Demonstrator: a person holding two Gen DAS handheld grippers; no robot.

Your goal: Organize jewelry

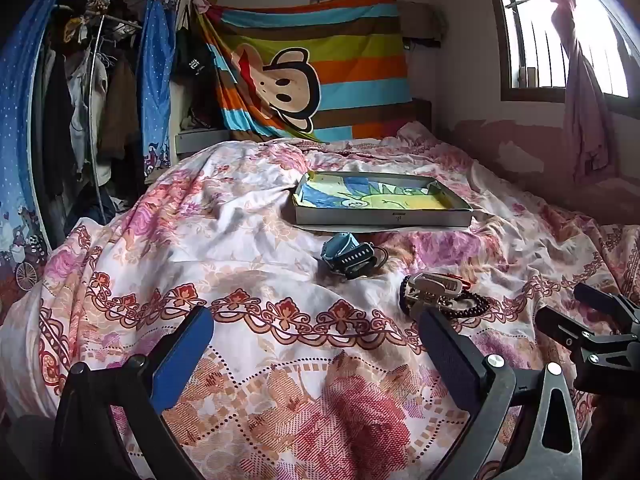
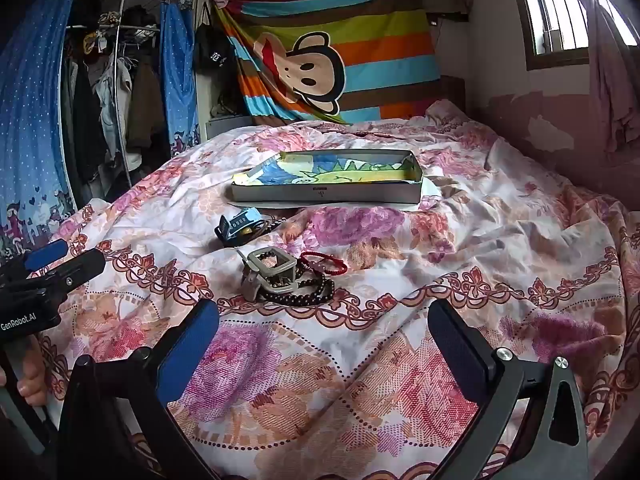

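Because the dark bead bracelet (image 2: 298, 294) lay tangled under the grey watch (image 2: 272, 270) and beside the red cord bracelet (image 2: 324, 264), one pinch risked dragging the whole heap across the soft bed quilt (image 2: 440, 248). Both the left gripper (image 1: 316, 344) and the right gripper (image 2: 324, 340) hung spread wide, empty, short of the pile; the tray (image 2: 326, 194) waited beyond it, past the blue watch (image 2: 238, 226).

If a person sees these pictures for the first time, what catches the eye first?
Probably the striped monkey cloth hanging at the head of the bed. Next, the shallow box with a colourful drawing inside, mid-bed, and before it a heap of dark beads with a red bracelet.
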